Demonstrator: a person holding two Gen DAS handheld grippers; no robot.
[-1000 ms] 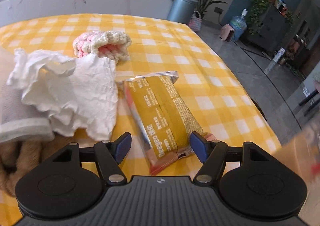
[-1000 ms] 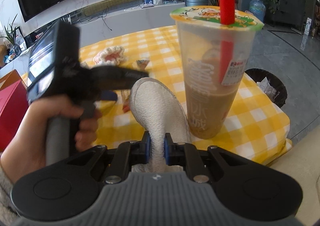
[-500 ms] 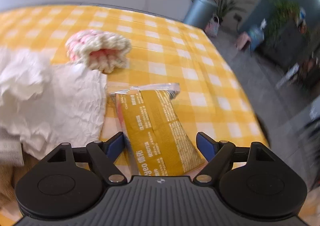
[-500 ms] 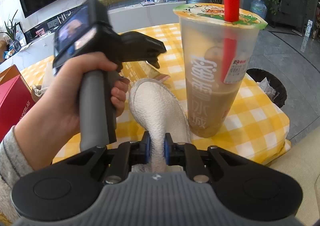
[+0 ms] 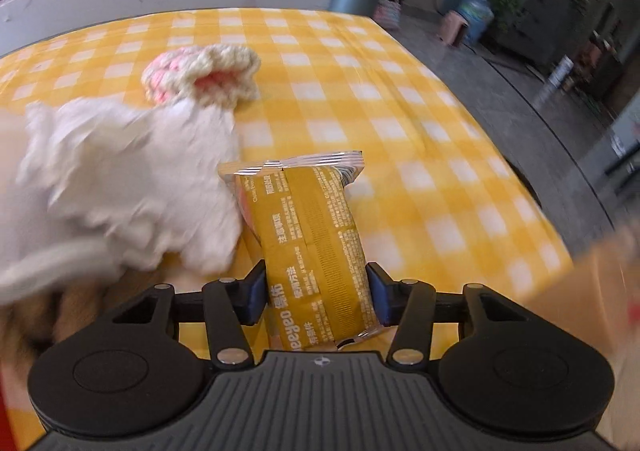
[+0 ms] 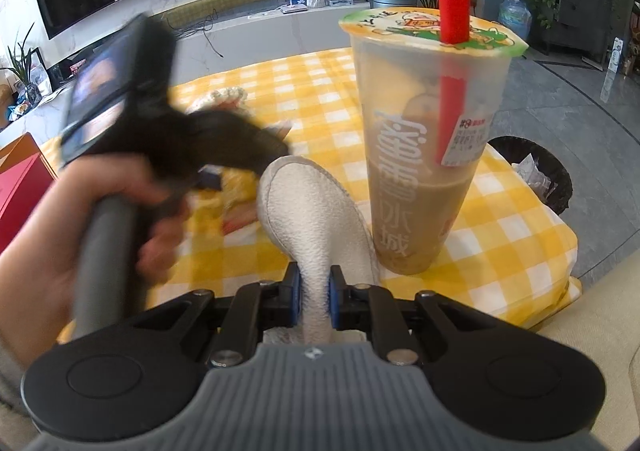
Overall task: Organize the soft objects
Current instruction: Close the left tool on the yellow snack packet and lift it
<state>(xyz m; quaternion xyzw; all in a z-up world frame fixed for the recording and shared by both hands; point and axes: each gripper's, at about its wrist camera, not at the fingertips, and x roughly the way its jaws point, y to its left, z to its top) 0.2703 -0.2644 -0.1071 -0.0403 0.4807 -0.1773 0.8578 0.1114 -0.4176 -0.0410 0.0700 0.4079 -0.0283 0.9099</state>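
Note:
My left gripper [image 5: 316, 297] is shut on a yellow tissue pack [image 5: 312, 239], which is lifted with its far end pointing away over the yellow checked tablecloth [image 5: 360, 91]. A crumpled white cloth [image 5: 120, 179] lies to its left, with a pink and cream crocheted piece [image 5: 204, 77] beyond. My right gripper [image 6: 314, 301] is shut on a white fuzzy slipper [image 6: 312, 211], which sticks forward over the table. The left gripper and the hand holding it [image 6: 168, 147] show blurred at the left of the right wrist view.
A tall milk tea cup [image 6: 432, 139] with a red straw stands just right of the slipper. A red box [image 6: 20, 187] is at the far left. The table's right edge [image 5: 532, 187] drops to the floor. A black bin [image 6: 536, 171] stands beside the table.
My left gripper has closed on the tissue pack and raised it. The hand and left gripper have shifted in the right wrist view. The right gripper still holds the slipper.

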